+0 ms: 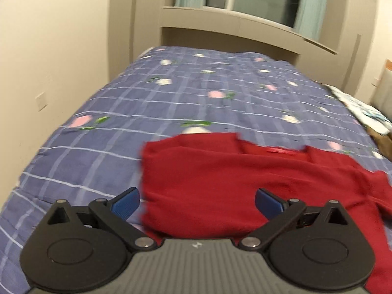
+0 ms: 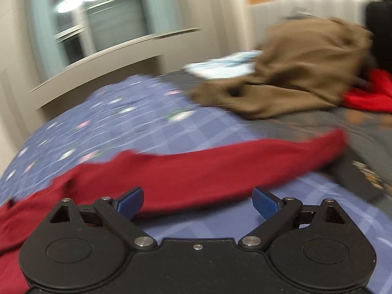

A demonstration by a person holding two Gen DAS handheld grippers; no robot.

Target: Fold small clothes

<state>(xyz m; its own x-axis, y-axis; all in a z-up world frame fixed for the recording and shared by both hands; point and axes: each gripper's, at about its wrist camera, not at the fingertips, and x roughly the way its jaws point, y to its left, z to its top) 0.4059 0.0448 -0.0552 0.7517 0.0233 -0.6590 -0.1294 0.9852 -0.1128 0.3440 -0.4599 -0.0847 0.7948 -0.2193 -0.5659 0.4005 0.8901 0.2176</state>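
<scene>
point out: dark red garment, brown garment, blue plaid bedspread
dark red garment (image 1: 220, 183): left wrist view, middle of its flat body.
brown garment (image 2: 301, 68): right wrist view, centre of the crumpled heap.
blue plaid bedspread (image 1: 171, 93): left wrist view, bare patch beyond the red garment.

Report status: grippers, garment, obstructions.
Left gripper open, right gripper open, both empty. Dark red sweater spread on bedspread. Brown garment piled beyond, clear.

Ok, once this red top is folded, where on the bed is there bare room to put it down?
Bare blue checked bedspread lies between the wall and the red top, and runs on beyond the top toward the window ledge. The right side is crowded: a brown garment, a white-and-blue cloth and another red piece pile up by the headboard.
</scene>
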